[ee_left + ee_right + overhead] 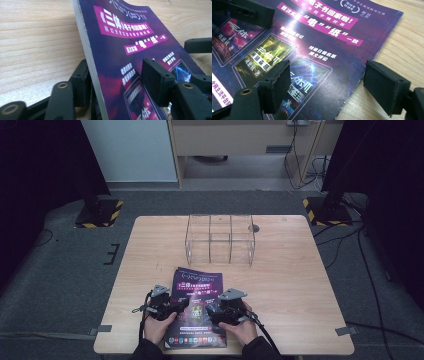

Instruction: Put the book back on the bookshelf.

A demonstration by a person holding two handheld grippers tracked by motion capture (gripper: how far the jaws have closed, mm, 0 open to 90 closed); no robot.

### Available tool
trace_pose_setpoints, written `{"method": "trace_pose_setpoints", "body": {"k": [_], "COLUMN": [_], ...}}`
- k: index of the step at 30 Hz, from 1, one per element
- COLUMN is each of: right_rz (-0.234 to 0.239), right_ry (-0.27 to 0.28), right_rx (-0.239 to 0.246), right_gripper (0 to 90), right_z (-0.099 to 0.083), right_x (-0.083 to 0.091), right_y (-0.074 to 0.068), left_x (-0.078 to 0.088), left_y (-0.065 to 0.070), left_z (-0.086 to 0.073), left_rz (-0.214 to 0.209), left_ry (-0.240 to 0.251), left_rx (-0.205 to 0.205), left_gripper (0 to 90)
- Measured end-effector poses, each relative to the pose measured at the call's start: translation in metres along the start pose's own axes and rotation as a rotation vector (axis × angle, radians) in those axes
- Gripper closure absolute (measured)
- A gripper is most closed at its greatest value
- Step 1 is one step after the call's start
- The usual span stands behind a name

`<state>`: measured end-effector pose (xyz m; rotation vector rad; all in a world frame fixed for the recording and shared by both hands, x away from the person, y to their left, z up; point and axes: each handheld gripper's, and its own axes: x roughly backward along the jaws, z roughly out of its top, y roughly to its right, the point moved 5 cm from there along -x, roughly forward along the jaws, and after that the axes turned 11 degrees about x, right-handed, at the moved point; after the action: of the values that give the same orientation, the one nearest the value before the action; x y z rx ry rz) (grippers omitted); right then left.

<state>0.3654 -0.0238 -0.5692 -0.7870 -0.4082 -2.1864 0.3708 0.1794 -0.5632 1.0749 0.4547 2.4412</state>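
The wooden table (pixel 280 285) bears a clear acrylic organiser (pixel 220 239) at its far middle, empty; the purple magazine (pixel 196 307) lies flat at the near edge, long axis running near to far, its top pointing far; no lift yet. The left gripper (pixel 117 82) straddles its left edge, the right gripper (pixel 337 85) its right edge; both jaws spread, seemingly not pinching.
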Motion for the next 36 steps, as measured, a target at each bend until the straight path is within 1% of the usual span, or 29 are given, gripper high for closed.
{"method": "trace_pose_setpoints", "body": {"k": [3, 5, 8, 11, 13, 14, 17, 21, 22, 23, 25, 27, 28, 29, 30, 33, 36], "right_rz": [0.000, -0.001, -0.001, 0.000, -0.001, -0.001, 0.007, 0.018, 0.021, 0.031, 0.036, 0.031, 0.030, 0.029, 0.029, 0.030, 0.043], "right_ry": [0.000, 0.000, 0.000, 0.000, 0.000, 0.001, 0.006, 0.011, 0.014, 0.017, 0.016, 0.023, 0.024, 0.031, 0.039, 0.068, 0.079], "right_rx": [0.000, -0.001, 0.000, -0.003, -0.003, -0.005, -0.012, -0.022, -0.020, -0.035, -0.035, -0.032, -0.035, -0.034, -0.035, -0.044, -0.064], "right_gripper": [21.9, 21.9, 21.9, 21.9, 22.0, 22.0, 21.9, 22.2, 22.4, 22.0, 21.7, 21.0, 20.7, 20.5, 20.4, 19.4, 18.2], "right_z": [0.000, 0.000, 0.000, 0.000, 0.000, 0.000, 0.000, 0.000, 0.000, -0.001, -0.001, -0.001, -0.001, 0.000, 0.001, 0.003, 0.003], "right_x": [0.000, 0.000, 0.000, 0.000, 0.000, 0.000, 0.000, 0.001, 0.001, 0.002, 0.003, 0.004, 0.006, 0.007, 0.009, 0.013, 0.017], "right_y": [0.000, 0.000, 0.000, 0.000, 0.000, 0.000, 0.001, 0.002, 0.002, 0.003, 0.003, 0.005, 0.005, 0.005, 0.006, 0.009, 0.012], "left_x": [-0.001, -0.001, 0.000, 0.002, 0.004, 0.005, 0.009, 0.011, 0.012, 0.013, 0.015, 0.017, 0.019, 0.021, 0.023, 0.028, 0.031], "left_y": [-0.001, -0.001, -0.001, 0.001, 0.002, 0.003, 0.004, 0.005, 0.006, 0.007, 0.009, 0.012, 0.013, 0.016, 0.018, 0.027, 0.029], "left_z": [0.001, 0.001, 0.002, 0.002, 0.002, 0.003, 0.004, 0.005, 0.005, 0.005, 0.006, 0.006, 0.007, 0.008, 0.009, 0.010, 0.011], "left_rz": [-0.014, -0.014, 0.000, 0.023, 0.034, 0.040, 0.048, 0.048, 0.047, 0.049, 0.051, 0.046, 0.036, 0.009, -0.022, -0.013, -0.022], "left_ry": [0.000, 0.000, -0.003, -0.006, -0.002, 0.001, 0.015, 0.025, 0.030, 0.033, 0.039, 0.056, 0.065, 0.075, 0.088, 0.112, 0.124], "left_rx": [0.005, 0.013, 0.020, 0.013, 0.003, -0.009, -0.013, -0.014, -0.016, -0.018, -0.028, -0.029, -0.033, -0.026, -0.009, -0.051, -0.051], "left_gripper": [44.3, 46.3, 49.9, 52.6, 56.2, 58.0, 68.6, 71.6, 72.9, 74.4, 74.7, 75.7, 76.6, 77.7, 82.2, 83.3, 83.5]}}
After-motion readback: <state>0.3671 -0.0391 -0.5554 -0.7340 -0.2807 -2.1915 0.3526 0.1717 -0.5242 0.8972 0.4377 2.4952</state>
